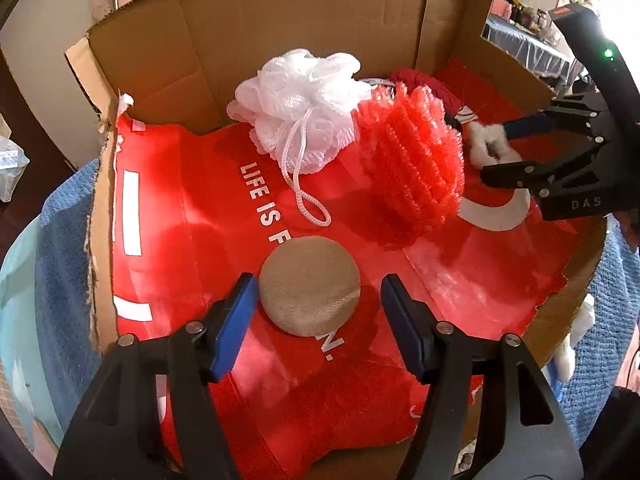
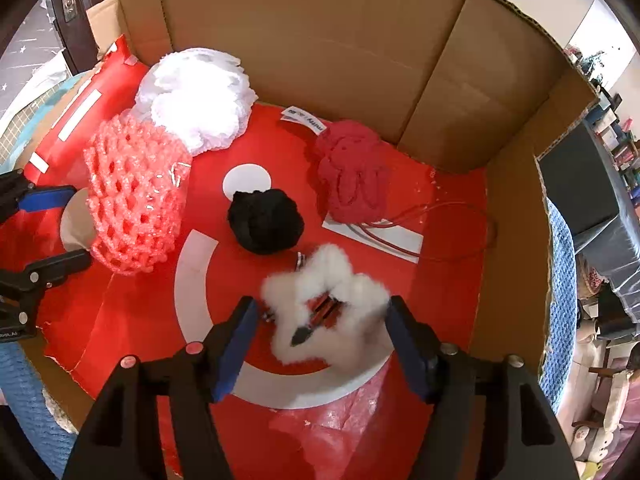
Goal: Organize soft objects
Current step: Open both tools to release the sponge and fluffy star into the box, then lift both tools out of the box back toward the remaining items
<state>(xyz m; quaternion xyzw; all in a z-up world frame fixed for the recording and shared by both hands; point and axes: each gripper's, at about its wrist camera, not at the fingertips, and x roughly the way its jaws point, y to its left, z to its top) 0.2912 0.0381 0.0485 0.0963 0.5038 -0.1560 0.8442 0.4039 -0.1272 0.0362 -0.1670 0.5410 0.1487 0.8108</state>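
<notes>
A round beige pad (image 1: 309,286) lies on the red floor of the cardboard box (image 1: 240,20), between the open jaws of my left gripper (image 1: 319,300). A white mesh puff (image 1: 300,100) and a red foam net (image 1: 416,168) sit behind it. My right gripper (image 2: 320,316) is open, its jaws on either side of a white fluffy clip (image 2: 328,304) without closing on it. A black soft ball (image 2: 266,222), a dark red yarn bundle (image 2: 352,172), the white puff (image 2: 196,96) and the red net (image 2: 136,196) lie beyond. The right gripper (image 1: 496,152) also shows in the left wrist view.
The box walls (image 2: 320,40) rise at the back and right. A red printed sheet (image 2: 440,300) lines the floor. A blue knitted cloth (image 1: 60,280) lies under the box. A red cord (image 2: 440,216) loops by the yarn. Room clutter shows outside.
</notes>
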